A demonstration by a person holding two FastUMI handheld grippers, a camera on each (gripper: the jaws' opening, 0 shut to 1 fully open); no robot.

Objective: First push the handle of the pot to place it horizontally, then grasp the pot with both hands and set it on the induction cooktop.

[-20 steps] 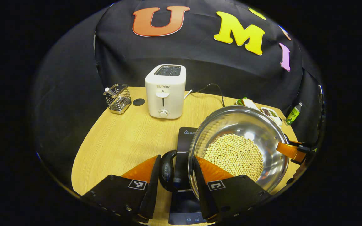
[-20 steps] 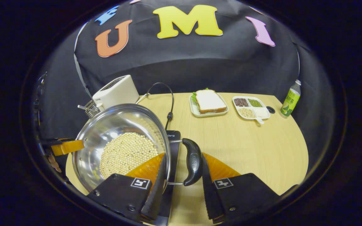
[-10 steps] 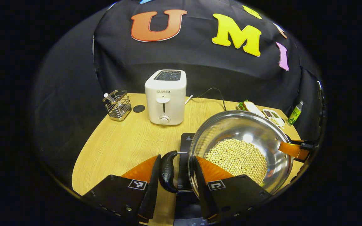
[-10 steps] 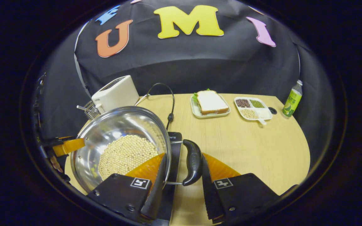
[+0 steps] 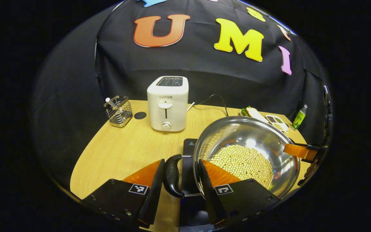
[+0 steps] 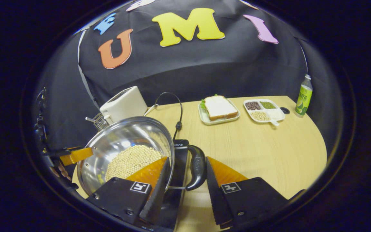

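Hovering lower than 1 s ago: steel pot of soybeans sinking toward induction cooktop. Left gripper and right gripper straddling black side handles, jaws apart. Touchdown probably next.

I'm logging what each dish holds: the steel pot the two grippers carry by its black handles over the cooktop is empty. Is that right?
Not quite. The pot is not empty: the left gripper view shows a layer of pale round beans covering its bottom, and the right gripper view shows them too. The rest holds: the left gripper and the right gripper each straddle a black handle above the cooktop.
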